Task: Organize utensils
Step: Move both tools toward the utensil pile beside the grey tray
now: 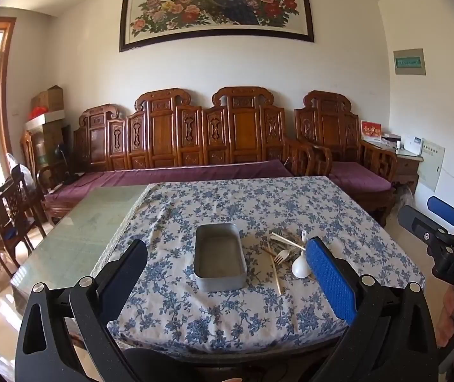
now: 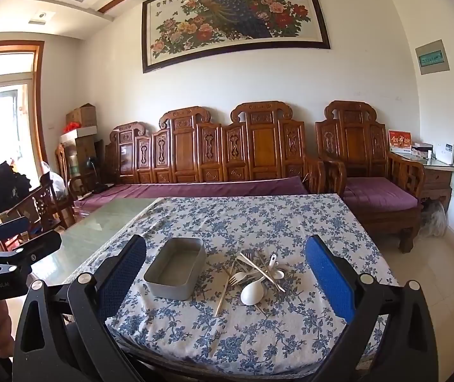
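Note:
A grey metal tray (image 1: pixel 220 256) (image 2: pixel 176 269) sits empty on the blue-flowered tablecloth. To its right lies a pile of utensils (image 1: pixel 285 250) (image 2: pixel 255 272): a white spoon (image 2: pixel 252 293), a pale fork (image 2: pixel 238 278), chopsticks (image 2: pixel 222 294) and metal pieces. My left gripper (image 1: pixel 227 280) is open and empty, held above the near table edge, facing the tray. My right gripper (image 2: pixel 227 283) is open and empty, facing the pile from the near edge. The right gripper also shows at the right of the left wrist view (image 1: pixel 443 229).
The tablecloth (image 1: pixel 258 203) covers the table's right part; bare green glass (image 1: pixel 93 222) lies to the left. A carved wooden sofa (image 1: pixel 195 140) with purple cushions stands behind the table. Wooden chairs (image 1: pixel 7 219) stand at the left.

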{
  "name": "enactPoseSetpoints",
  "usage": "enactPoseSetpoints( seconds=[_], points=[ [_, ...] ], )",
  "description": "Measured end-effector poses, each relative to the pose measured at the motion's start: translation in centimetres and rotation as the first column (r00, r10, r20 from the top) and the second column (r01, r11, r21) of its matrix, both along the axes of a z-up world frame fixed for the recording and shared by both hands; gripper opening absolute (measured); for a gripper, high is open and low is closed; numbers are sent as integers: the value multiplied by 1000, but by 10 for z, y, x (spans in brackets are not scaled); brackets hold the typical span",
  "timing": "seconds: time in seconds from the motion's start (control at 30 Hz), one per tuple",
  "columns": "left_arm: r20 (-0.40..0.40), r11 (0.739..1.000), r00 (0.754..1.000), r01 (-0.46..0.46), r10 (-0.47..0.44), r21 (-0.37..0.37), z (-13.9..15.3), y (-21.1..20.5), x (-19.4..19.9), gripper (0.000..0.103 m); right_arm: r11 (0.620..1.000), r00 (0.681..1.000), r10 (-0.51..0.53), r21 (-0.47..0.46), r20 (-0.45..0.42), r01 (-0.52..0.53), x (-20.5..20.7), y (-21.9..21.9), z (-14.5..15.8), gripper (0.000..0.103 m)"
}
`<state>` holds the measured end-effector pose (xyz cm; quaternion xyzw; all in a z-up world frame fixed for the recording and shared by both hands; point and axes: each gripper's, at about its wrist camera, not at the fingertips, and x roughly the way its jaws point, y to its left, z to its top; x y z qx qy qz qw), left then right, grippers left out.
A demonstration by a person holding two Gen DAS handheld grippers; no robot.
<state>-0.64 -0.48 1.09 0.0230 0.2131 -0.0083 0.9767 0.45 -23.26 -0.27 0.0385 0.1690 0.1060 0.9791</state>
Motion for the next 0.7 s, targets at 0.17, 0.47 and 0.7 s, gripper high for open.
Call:
enactPoseSetpoints(
  seconds=[0.17,0.47,0.7],
  points=[
    [-49,1000,999,0,0,6,-15,0,14,97,1000,999,19,16,-49,-19,19,3,-11,101],
    [-162,999,986,49,-45,18,-49,-2,49,97,1000,995,27,17,-98,-25,52,-19,-51,100],
    [-232,992,966,122,-111,31,-66,-12,84,97,999,990,25,-33,-138,-30,91,-18,-71,91]
  ],
)
